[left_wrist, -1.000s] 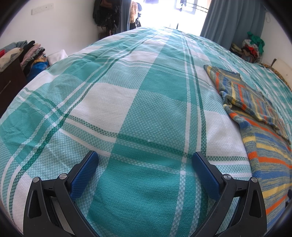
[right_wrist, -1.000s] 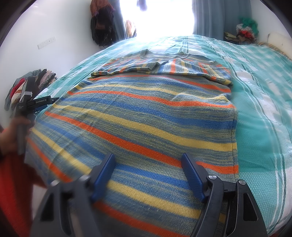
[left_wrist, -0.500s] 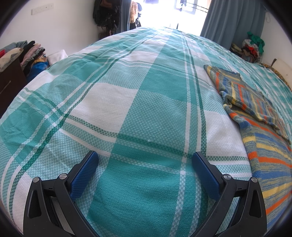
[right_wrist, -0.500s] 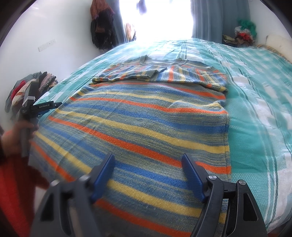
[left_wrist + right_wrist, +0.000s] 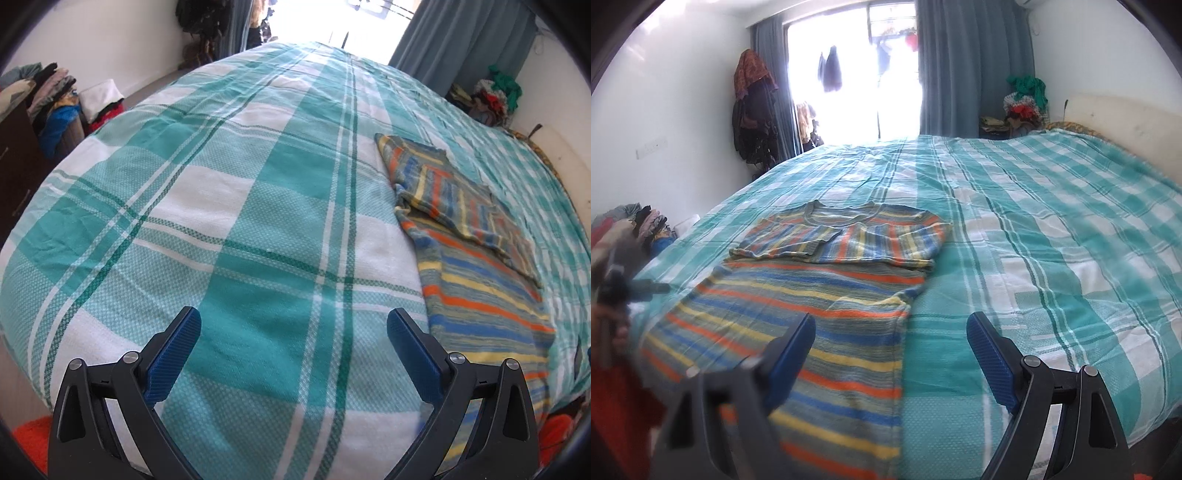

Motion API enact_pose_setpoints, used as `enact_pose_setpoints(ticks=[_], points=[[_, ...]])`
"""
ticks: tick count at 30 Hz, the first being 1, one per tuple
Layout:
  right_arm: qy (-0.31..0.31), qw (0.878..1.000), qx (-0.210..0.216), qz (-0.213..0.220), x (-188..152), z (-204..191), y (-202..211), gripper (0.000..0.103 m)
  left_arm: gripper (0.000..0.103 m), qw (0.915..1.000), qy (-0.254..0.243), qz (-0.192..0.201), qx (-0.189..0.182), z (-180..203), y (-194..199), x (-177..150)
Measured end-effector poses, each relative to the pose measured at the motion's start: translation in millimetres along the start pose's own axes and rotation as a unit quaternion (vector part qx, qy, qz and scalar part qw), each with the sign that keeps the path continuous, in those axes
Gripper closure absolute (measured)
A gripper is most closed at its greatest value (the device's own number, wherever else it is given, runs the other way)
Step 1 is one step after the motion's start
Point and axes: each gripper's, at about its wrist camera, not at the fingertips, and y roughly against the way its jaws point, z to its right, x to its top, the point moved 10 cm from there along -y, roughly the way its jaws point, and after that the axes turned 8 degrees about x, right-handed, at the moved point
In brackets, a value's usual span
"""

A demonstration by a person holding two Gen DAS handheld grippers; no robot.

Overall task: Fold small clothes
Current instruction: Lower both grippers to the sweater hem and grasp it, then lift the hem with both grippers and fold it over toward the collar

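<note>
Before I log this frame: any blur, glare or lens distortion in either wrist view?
Right wrist view: window blown out to white; left finger of the right gripper and the hand at the left edge smeared by motion. Left wrist view: sharp, glare only at the top; fisheye bulges the bedspread in both.

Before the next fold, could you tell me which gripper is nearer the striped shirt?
Right. The right gripper hangs open over the striped shirt's right edge, its fingers having just opened wider with nothing between them. The left gripper hovers open over bare bedspread, with the shirt off to its right.
</note>
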Motion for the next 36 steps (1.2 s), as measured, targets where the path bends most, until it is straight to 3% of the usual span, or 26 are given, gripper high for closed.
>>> enact_pose_setpoints(ticks=[2,5,7,10,11,13,16,17,18,19,20,23,26,30,33,36], points=[[-0.026,0.999,0.000,-0.020,0,32,11,0.020,0.002,0.9987,-0.015,-0.016,-0.046,14,20,-11],[-0.046,0.995,0.009,-0.088,-18,65,23,0.020,0.002,0.9914,-0.072,-0.037,-0.103,43,46,-40],[-0.055,0.986,0.039,-0.152,-44,64,28,0.020,0.008,0.9859,-0.119,-0.053,-0.105,59,51,-64],[-0.072,0.956,0.122,-0.256,-93,30,31,0.022,0.028,0.9754,-0.164,-0.097,-0.110,80,44,-101],[-0.063,0.947,0.135,-0.284,-108,17,30,0.025,0.030,0.9725,-0.177,-0.108,-0.106,85,40,-110],[-0.048,0.936,0.146,-0.316,-127,-2,24,0.027,0.036,0.9706,-0.202,-0.105,-0.077,90,32,-120],[-0.074,0.925,0.170,-0.333,-140,-18,2,0.036,0.043,0.9660,-0.228,-0.112,-0.046,96,30,-131],[-0.086,0.916,0.180,-0.348,-148,-23,-6,0.042,0.045,0.9625,-0.241,-0.118,-0.037,97,30,-136],[-0.092,0.906,0.184,-0.370,-158,-26,-14,0.050,0.057,0.9587,-0.254,-0.124,-0.029,97,30,-140],[-0.090,0.899,0.180,-0.390,-168,-26,-19,0.073,0.083,0.9560,-0.261,-0.131,-0.021,96,28,-143],[-0.087,0.895,0.176,-0.400,-174,-27,-22,0.100,0.099,0.9543,-0.261,-0.144,-0.020,94,27,-147],[-0.113,0.893,0.210,-0.382,-162,-31,-14,0.099,0.099,0.9588,-0.225,-0.165,-0.051,90,34,-142],[-0.177,0.888,0.262,-0.334,-130,-31,4,0.099,0.099,0.9625,-0.142,-0.188,-0.133,91,50,-121],[-0.252,0.885,0.302,-0.248,-75,-15,5,0.099,0.099,0.9634,-0.085,-0.163,-0.196,110,58,-61],[-0.296,0.883,0.309,-0.190,-34,5,-24,0.099,0.099,0.9701,-0.076,-0.116,-0.199,129,45,0],[-0.305,0.897,0.283,-0.149,8,26,-71,0.099,0.099,0.9755,-0.062,-0.090,-0.191,149,11,62]])
